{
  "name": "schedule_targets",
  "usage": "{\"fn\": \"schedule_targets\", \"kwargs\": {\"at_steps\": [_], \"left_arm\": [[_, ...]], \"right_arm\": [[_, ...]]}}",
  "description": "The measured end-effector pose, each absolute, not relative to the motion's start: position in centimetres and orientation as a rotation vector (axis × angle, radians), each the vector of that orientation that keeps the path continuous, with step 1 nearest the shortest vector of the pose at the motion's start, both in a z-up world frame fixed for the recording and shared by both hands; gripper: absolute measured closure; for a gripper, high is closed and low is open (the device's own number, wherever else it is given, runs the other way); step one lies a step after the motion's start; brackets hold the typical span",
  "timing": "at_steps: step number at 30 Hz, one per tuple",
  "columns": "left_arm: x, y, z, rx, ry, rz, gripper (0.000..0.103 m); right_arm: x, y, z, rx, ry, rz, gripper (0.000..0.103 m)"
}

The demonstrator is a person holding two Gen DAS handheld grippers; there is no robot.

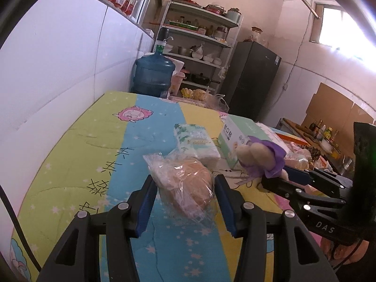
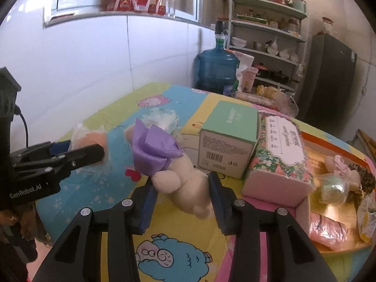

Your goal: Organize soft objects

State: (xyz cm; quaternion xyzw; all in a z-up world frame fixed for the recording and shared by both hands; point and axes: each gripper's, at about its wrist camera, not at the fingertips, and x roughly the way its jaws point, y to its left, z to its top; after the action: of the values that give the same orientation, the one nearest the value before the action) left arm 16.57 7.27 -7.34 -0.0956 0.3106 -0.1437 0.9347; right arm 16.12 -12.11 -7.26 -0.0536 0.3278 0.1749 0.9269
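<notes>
Left tongs (image 1: 185,197), lower centre of the left wrist view, are closed on the wrapped bun (image 1: 188,185) — both blue pads press the clear film, and the bun appears raised off the quilted worktop (image 1: 70,164). Right tongs (image 2: 182,196), lower centre of the right wrist view, grip the plush toy (image 2: 185,185) by its cream body; its purple bow points to the upper left of that frame. The toy also appears clear of the surface.

Step in hand, as judged: both soft items are picked and in carry. The likely destination is the orange tray (image 2: 333,249) at the right edge of the right wrist view, which already holds soft items. The next move calls for a steady grip during transfer and a release only once each item is over the tray.

Obstacles, mid-frame: the floral tissue pack (image 2: 277,155) lies just beside the tray, with the green box (image 2: 225,141) to its left — both sit in the right tongs' path. A wrapped tissue packet (image 1: 195,143) lies beyond the bun. Farther back stand a water jug (image 1: 152,75), a shelf unit (image 1: 199,40) and a dark refrigerator (image 1: 251,82).
</notes>
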Motion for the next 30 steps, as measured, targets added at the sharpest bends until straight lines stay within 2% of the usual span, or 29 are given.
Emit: {"fn": "schedule_targets", "kwargs": {"at_steps": [30], "left_arm": [[14.0,1.9,-3.6,-0.121,0.558,-0.309,0.052]], "right_arm": [[12.3,-18.3,-2.7,0.019,0.542,0.298,0.059]]}}
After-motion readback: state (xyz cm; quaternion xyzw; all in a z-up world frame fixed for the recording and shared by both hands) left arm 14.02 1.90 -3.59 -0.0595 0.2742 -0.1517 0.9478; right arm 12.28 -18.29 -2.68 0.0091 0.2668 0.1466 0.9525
